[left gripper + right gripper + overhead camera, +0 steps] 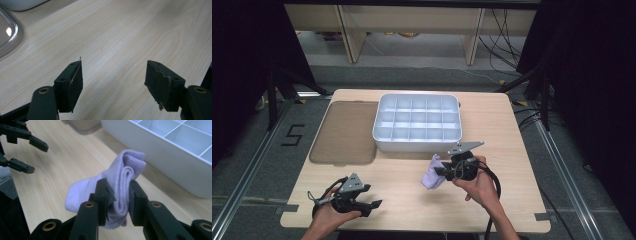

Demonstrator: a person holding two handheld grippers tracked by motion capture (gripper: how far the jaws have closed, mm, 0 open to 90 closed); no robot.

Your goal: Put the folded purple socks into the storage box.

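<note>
The right gripper (pixel 117 195) is clamped on a folded lilac sock (pixel 120 182), whose folds bunch between the two black pads, so the part pinched inside is hidden. In the high view the sock (pixel 432 172) hangs at the tip of the right gripper (pixel 443 171), just in front of the white divided box (pixel 417 145) and above the wooden table (pixel 402 200); whether its lower end touches the wood is hard to make out. The right hand (pixel 479 185) covers much of that gripper's body.

The left gripper (pixel 113 80) has its jaws standing apart with nothing between them (just bare wood grain below). In the high view the left gripper (pixel 374 204) sits near the table's front edge, well apart from the sock, held by the left hand (pixel 332 212), which is cut off at the bottom.

A translucent brownish lid (pixel 344 132) lies flat just left of the box, touching or nearly touching its side. In the left gripper view its rounded corner (pixel 10 32) is cropped by the frame. The compartments visible in the box look empty.
</note>
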